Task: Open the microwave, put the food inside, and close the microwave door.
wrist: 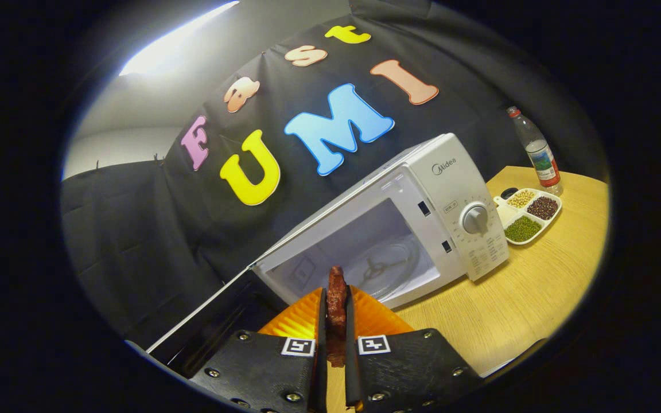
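Note:
A white microwave stands on the wooden table, its cavity open with the glass turntable visible inside. Its dark door is swung out wide to the left of the fingers. My gripper is shut on a thin reddish-brown strip of food, held upright between the two fingers. The food's top end sits just in front of the cavity's lower edge, outside the microwave. The whole view is tilted.
To the right of the microwave lies a white divided dish with beans in three compartments. A plastic water bottle stands behind it near the black cloth wall. Bare wooden tabletop spreads in front of the control panel.

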A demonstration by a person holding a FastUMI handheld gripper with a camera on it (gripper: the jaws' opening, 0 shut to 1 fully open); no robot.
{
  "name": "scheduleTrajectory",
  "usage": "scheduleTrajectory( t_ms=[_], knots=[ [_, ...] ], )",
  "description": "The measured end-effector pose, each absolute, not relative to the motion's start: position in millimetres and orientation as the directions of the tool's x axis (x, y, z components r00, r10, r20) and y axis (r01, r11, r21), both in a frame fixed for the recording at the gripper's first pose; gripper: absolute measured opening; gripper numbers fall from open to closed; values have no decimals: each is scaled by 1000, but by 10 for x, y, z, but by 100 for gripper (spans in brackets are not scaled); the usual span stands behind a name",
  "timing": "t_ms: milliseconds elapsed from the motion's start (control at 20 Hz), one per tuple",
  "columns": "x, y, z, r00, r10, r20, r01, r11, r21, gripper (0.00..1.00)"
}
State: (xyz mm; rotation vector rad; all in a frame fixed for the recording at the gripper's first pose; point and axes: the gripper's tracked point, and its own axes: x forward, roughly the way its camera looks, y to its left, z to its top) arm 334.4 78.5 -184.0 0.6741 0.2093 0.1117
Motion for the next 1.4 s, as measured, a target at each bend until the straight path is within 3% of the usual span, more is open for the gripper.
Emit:
scheduleTrajectory(
  t_ms=[550,950,1100,1150,1200,1250,1350,1400],
  knots=[
    [4761,1107,-2293,971,89,-222,71,780,622,13],
    [5192,793,-2482,976,-120,-183,196,852,485,17],
    [5208,578,-2534,965,-195,-177,253,876,410,35],
    [5187,556,-2496,967,-192,-169,244,887,392,43],
    [5156,554,-2516,966,-191,-175,245,895,372,59],
    [5127,557,-2508,966,-182,-183,238,904,356,62],
    [4989,658,-2509,970,-111,-218,181,924,336,80],
    [4875,746,-2516,969,-62,-241,143,932,332,81]
  ],
)
